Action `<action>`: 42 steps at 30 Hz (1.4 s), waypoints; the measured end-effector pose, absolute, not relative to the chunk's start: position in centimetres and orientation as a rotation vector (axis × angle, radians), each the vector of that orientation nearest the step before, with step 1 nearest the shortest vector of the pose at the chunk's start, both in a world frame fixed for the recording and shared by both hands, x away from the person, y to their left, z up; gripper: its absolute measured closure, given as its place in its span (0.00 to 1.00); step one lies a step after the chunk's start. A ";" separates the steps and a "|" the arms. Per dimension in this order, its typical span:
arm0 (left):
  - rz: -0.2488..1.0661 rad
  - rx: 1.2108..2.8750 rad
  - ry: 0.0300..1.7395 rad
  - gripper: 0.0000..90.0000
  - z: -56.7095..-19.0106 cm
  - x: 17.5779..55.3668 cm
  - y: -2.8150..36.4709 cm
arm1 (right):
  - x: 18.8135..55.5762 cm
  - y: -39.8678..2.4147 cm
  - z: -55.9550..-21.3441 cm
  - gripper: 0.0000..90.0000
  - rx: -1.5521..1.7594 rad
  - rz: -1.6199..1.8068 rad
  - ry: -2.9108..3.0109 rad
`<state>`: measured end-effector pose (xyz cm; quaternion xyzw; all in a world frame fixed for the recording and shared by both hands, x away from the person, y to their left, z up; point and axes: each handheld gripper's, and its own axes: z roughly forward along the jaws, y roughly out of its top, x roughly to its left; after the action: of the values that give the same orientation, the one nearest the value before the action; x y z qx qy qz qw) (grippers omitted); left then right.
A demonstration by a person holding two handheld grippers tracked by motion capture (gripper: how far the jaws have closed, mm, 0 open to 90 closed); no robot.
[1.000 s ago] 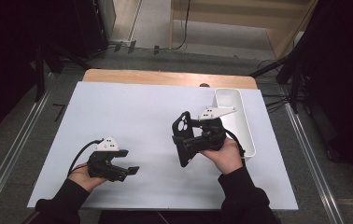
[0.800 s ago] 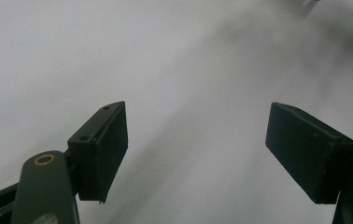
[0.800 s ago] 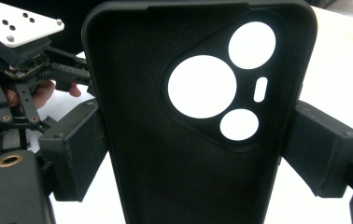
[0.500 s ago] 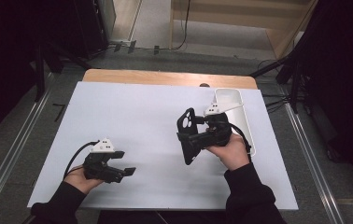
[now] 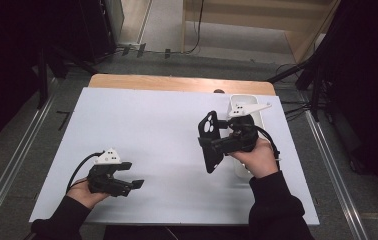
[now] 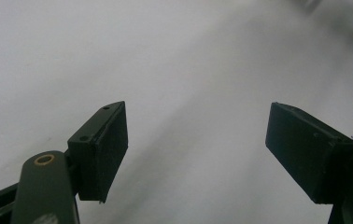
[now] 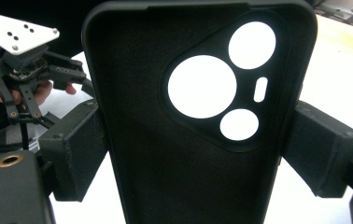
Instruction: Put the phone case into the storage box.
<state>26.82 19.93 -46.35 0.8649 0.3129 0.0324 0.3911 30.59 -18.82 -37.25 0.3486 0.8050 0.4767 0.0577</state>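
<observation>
lifted a little higher and further over the white surface (image 5: 147, 125) since before: right tongs (image 5: 210, 145) clamped across a black soft-plastic phone case (image 7: 198, 140), camera cut-outs up. left tongs (image 6: 195, 144) wide, empty, low at the near edge. carrying step, probably; next calls for lowering the case flat before letting go.

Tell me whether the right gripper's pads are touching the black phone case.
Touching. In the right gripper view both pads press against the side edges of the phone case, with no gap on either side.
</observation>
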 end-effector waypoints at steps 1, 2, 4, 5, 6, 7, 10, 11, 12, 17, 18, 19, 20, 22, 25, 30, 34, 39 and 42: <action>0.084 2.195 0.795 0.23 -46.3 26.8 20.0 | 30.6 -18.9 -37.1 0.13 1.064 1.445 2.437; 0.085 2.196 0.795 0.23 -46.3 26.8 20.0 | 30.5 -19.2 -37.0 0.13 1.064 1.450 2.428; 0.085 2.194 0.799 0.23 -46.3 26.8 20.0 | 30.5 -19.5 -36.7 0.13 1.071 1.445 2.416; 0.086 2.195 0.798 0.23 -46.3 26.8 20.1 | 30.5 -19.6 -36.5 0.13 1.073 1.445 2.412; 0.087 2.194 0.802 0.23 -46.3 26.8 20.1 | 30.4 -19.8 -36.4 0.13 1.084 1.444 2.404; 0.088 2.194 0.801 0.23 -46.3 26.8 20.1 | 30.4 -20.0 -36.2 0.13 1.092 1.444 2.396; 0.088 2.195 0.801 0.23 -46.3 26.8 20.1 | 30.3 -20.4 -35.9 0.13 1.112 1.444 2.373; 0.087 2.197 0.802 0.23 -46.3 26.8 20.2 | 30.3 -20.6 -35.7 0.13 1.112 1.441 2.368; 0.086 2.198 0.802 0.23 -46.3 26.8 20.1 | 30.2 -20.7 -35.6 0.13 1.120 1.444 2.362; 0.086 2.199 0.800 0.23 -46.3 26.9 20.1 | 29.9 -21.4 -35.0 0.13 1.166 1.435 2.327; 0.085 2.199 0.798 0.23 -46.3 26.9 20.1 | 29.9 -21.5 -34.9 0.13 1.178 1.429 2.320; 0.085 2.200 0.798 0.23 -46.3 26.9 20.1 | 29.8 -21.6 -34.7 0.13 1.185 1.418 2.311; 0.085 2.203 0.798 0.23 -46.3 26.9 20.2 | 29.8 -21.7 -34.6 0.13 1.190 1.416 2.306; 0.086 2.196 0.798 0.23 -46.3 26.9 20.2 | 29.7 -22.2 -34.4 0.13 1.198 1.415 2.287; 0.084 2.192 0.806 0.23 -46.2 27.0 20.3 | 29.7 -22.9 -34.3 0.13 1.219 1.415 2.260; 0.085 2.191 0.804 0.23 -46.2 27.1 20.4 | 29.6 -24.1 -34.2 0.13 1.261 1.400 2.223; 0.084 2.188 0.809 0.23 -46.3 27.2 20.5 | 29.7 -24.9 -34.4 0.13 1.287 1.393 2.199; 0.080 2.190 0.809 0.23 -46.2 27.3 20.5 | 29.7 -25.8 -34.5 0.13 1.327 1.374 2.162; 0.082 2.185 0.810 0.23 -46.2 27.3 20.6 | 29.6 -26.3 -34.6 0.13 1.346 1.372 2.132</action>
<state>27.34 20.56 -46.22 0.8612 0.3192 0.0323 0.3942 29.60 -26.34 -34.58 0.4646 0.7359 0.4736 0.1352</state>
